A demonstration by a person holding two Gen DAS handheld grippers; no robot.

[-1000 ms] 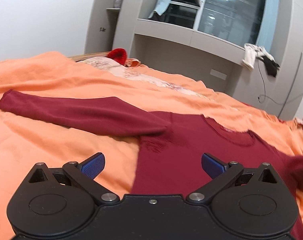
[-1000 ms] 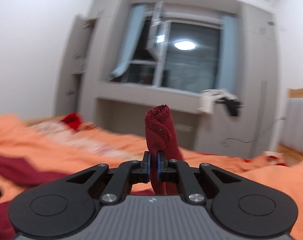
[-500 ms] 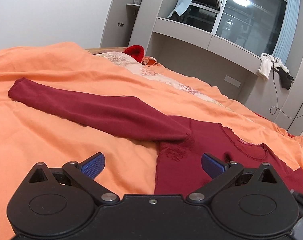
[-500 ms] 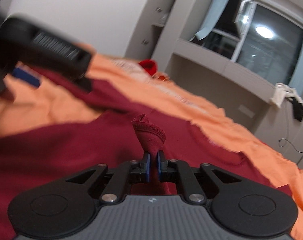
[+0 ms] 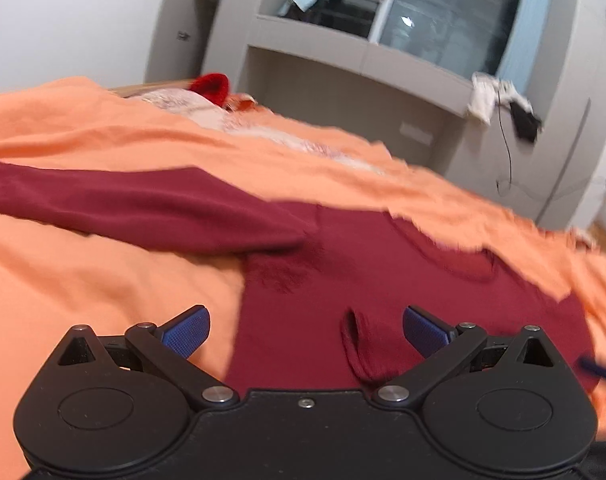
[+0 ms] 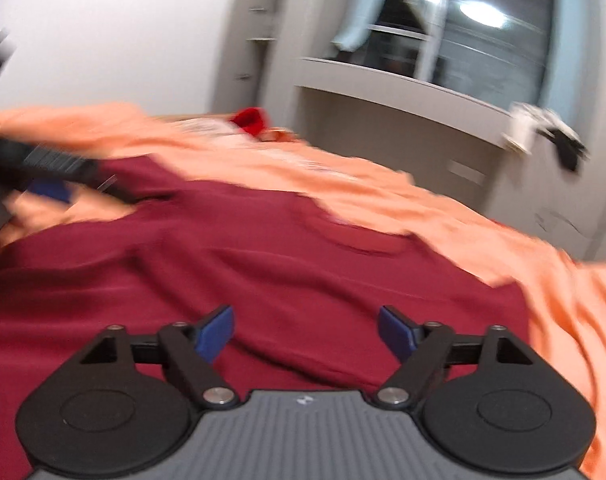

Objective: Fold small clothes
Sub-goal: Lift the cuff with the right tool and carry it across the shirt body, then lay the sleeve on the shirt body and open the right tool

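Sleeve cuff [image 5: 359, 346] now dropped from right tongs [image 6: 306, 334], both tongs agape; shirt hem cut off.

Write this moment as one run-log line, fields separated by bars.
left gripper open | right gripper open | shirt flat on blanket | one sleeve spread out | cuff on body

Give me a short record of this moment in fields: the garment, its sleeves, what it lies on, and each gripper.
garment: dark red long-sleeved top, lying spread on the bed
left-hand sleeve in left view: sleeve stretched out flat across the blanket
other sleeve: cuff lies on the body of the top, folded inward
surface: orange blanket
left gripper: open, holding nothing, over the top's lower edge
right gripper: open, holding nothing, over the top
background: window, grey cabinets, small red item near the pillow
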